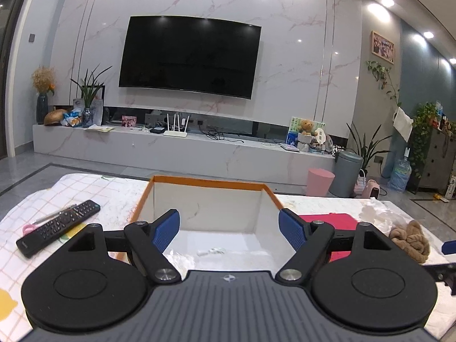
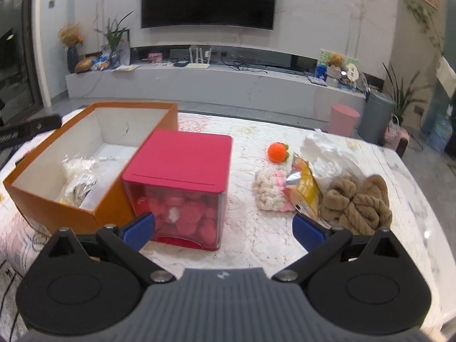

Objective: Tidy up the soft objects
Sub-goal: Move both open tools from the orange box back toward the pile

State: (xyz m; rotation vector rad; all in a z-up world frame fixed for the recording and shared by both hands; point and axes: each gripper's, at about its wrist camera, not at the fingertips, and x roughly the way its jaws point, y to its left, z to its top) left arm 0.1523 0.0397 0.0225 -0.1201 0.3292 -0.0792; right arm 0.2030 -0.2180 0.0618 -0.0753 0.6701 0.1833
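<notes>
Table (image 2: 256,245): orange box (image 2: 71,213) (lengthwise, away).

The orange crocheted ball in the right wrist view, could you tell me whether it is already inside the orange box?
No, the orange crocheted ball lies on the table, to the right of the red-lidded container, well apart from the orange box.

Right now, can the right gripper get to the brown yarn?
Probably yes. The right gripper is open and empty, and the brown yarn lies uncovered on the table just ahead to its right, beside a snack bag.

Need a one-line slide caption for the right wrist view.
Open right tool faces red-lidded box, orange box and brown yarn bundle.
</notes>
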